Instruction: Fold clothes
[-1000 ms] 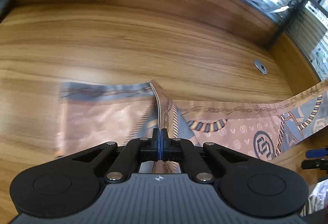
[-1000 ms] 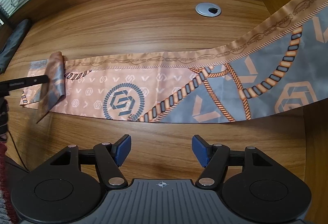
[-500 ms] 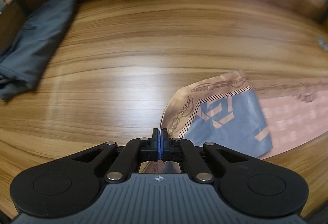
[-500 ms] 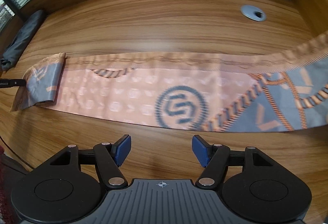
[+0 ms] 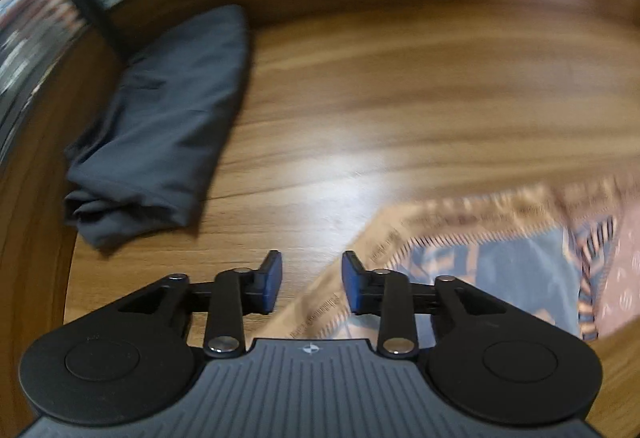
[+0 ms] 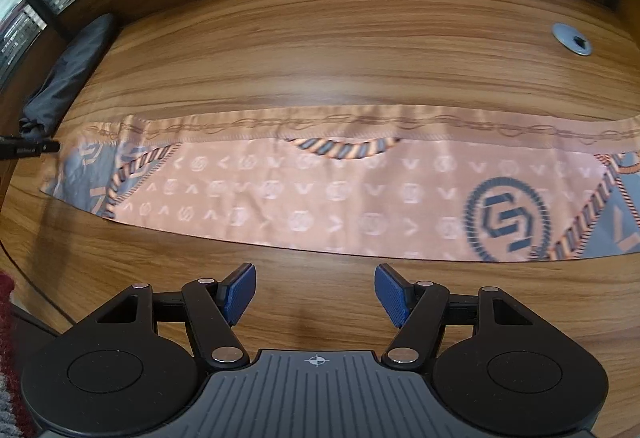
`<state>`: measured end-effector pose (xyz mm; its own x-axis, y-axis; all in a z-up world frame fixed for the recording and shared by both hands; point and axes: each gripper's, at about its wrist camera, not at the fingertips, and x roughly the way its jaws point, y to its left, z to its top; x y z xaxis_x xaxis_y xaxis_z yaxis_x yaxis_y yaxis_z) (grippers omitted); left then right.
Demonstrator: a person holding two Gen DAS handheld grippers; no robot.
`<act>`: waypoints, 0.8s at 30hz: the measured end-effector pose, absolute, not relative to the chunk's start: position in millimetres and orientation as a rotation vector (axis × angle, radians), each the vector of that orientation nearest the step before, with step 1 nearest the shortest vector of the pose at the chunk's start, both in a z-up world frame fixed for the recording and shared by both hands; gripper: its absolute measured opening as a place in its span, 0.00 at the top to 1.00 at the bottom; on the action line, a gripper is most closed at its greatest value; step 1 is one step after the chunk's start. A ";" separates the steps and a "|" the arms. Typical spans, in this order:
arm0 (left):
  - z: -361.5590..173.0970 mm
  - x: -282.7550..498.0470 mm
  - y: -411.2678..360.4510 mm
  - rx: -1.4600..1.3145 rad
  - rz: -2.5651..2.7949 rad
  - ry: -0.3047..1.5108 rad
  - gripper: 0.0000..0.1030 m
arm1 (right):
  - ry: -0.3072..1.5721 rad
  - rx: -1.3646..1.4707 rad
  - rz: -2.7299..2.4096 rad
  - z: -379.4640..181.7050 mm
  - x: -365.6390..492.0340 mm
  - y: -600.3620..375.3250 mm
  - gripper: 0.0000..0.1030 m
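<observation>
The scarf [image 6: 320, 193] lies stretched in a long band across the wooden desk [image 6: 320, 49], its left end near the desk's left side, which I think is done to make it flat and straight before a fold. The left gripper [image 5: 312, 278] is over this left end; its jaws are opening, the corner of the scarf runs between them and the pads do not press it, so it seems the end is being let go. The right gripper [image 6: 316, 294] hangs over bare wood just in front of the scarf's near edge, jaws wide apart and holding nothing. A dark folded cloth [image 5: 160, 125] lies beside the left end, close but not touching. A round cable hole [image 6: 572, 39] is far behind, out of the way
</observation>
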<state>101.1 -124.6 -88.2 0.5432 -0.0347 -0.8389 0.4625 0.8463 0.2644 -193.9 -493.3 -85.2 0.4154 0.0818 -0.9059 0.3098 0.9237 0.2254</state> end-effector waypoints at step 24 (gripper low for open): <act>-124.5 69.0 -50.3 0.227 -0.034 0.937 0.66 | 1.199 0.246 -0.086 -72.1 -171.4 -498.2 0.33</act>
<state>69.0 -50.3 -124.5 0.5937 0.0691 -0.8017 0.1276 0.9756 0.1786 -171.4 -498.2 -72.1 0.3638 0.0637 -0.9293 0.1961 0.9700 0.1433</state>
